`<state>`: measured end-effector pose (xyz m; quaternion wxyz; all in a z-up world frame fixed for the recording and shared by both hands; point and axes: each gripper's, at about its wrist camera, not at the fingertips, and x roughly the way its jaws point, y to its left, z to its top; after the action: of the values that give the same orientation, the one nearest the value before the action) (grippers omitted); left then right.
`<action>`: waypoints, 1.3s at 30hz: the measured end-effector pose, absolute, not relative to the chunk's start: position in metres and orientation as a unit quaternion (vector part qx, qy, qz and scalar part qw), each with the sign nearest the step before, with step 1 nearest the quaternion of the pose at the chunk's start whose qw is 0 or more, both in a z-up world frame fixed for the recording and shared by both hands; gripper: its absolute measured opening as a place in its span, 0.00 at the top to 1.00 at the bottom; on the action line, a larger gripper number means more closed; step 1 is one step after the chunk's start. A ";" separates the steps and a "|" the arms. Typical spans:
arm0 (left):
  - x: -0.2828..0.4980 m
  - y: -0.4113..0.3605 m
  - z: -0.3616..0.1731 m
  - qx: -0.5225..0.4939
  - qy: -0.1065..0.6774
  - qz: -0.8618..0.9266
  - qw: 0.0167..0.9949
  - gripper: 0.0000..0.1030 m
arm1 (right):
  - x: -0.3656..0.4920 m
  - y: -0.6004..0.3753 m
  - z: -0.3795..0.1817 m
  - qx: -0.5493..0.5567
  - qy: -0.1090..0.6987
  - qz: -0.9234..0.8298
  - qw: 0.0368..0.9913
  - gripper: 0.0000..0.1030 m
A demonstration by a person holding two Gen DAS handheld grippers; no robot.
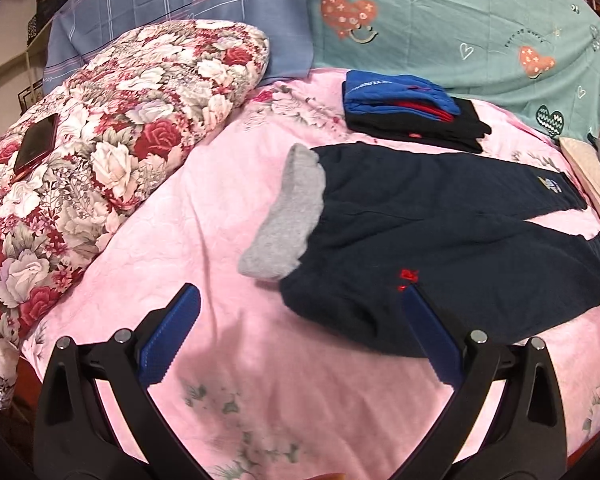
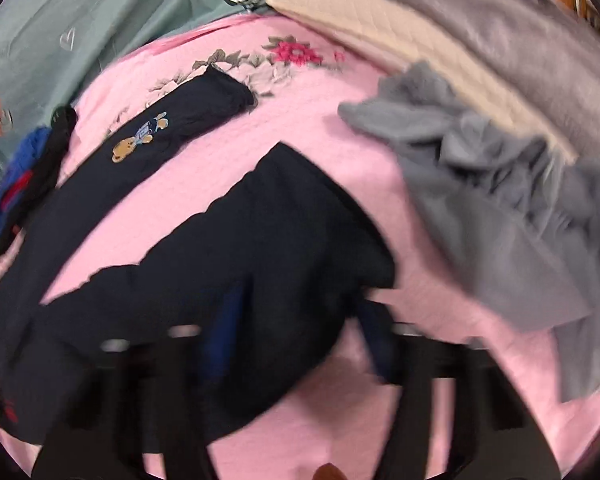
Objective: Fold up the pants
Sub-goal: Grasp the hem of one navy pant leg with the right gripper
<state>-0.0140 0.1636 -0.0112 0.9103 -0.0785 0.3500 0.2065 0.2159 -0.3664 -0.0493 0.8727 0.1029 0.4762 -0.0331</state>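
The dark navy fleece-lined pants (image 1: 440, 240) lie spread on the pink quilted bed (image 1: 220, 220), legs toward three o'clock; left tongs (image 1: 300, 312) gape empty, right tongs (image 2: 296, 336) (blurred) cannot be judged, so gripping precedes folding.

Matt navy knit pants (image 1: 440, 232), fleecy grey lining, seemingly quilted pink bedspread (image 1: 204, 216)

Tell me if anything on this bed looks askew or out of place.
The navy pants lie unfolded, legs splayed apart, with the waistband flipped back to show its grey lining. A crumpled grey garment sits loose near the bed's edge, unlike the neatly folded stack.
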 end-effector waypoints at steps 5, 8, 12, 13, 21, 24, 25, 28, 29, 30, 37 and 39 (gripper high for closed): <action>-0.005 0.163 -0.007 -0.067 0.355 0.208 0.909 0.02 | 0.179 -0.404 -0.009 0.162 0.441 0.020 0.882 0.91; 0.001 0.162 -0.004 -0.059 0.352 0.204 0.912 0.02 | 0.138 -0.433 0.013 0.156 0.403 -0.024 0.902 0.97; 0.015 0.165 -0.011 -0.063 0.370 0.188 0.908 0.02 | 0.128 -0.457 -0.016 0.152 0.435 -0.074 0.885 0.96; 0.020 0.165 -0.015 -0.066 0.380 0.184 0.904 0.02 | 0.127 -0.458 -0.024 0.174 0.448 -0.055 0.875 0.91; 0.015 0.162 -0.021 -0.086 0.382 0.173 0.904 0.02 | 0.153 -0.407 -0.050 0.218 0.510 0.053 0.830 0.49; 0.007 0.163 -0.020 -0.093 0.377 0.176 0.905 0.02 | 0.168 -0.380 -0.049 0.179 0.517 0.039 0.836 0.40; 0.005 0.164 -0.021 -0.095 0.376 0.177 0.904 0.02 | 0.172 -0.370 -0.049 0.166 0.518 0.047 0.838 0.37; 0.001 0.165 -0.021 -0.097 0.377 0.179 0.904 0.02 | 0.176 -0.350 -0.050 0.113 0.501 0.032 0.857 0.56; -0.001 0.166 -0.020 -0.095 0.375 0.182 0.904 0.02 | 0.173 -0.347 -0.048 0.095 0.499 0.022 0.861 0.73; -0.003 0.166 -0.018 -0.093 0.373 0.185 0.905 0.02 | 0.175 -0.348 -0.046 0.101 0.499 0.036 0.860 0.88; -0.009 0.171 -0.007 -0.095 0.356 0.194 0.909 0.02 | 0.126 -0.378 0.019 0.165 0.443 0.088 0.877 0.91; -0.008 0.170 -0.005 -0.091 0.355 0.191 0.911 0.02 | 0.115 -0.382 0.025 0.173 0.434 0.082 0.880 0.91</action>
<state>-0.0082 0.1703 -0.0050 0.9106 -0.0914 0.3547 0.1913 0.1152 -0.3821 0.0254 0.8802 0.1727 0.4345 0.0822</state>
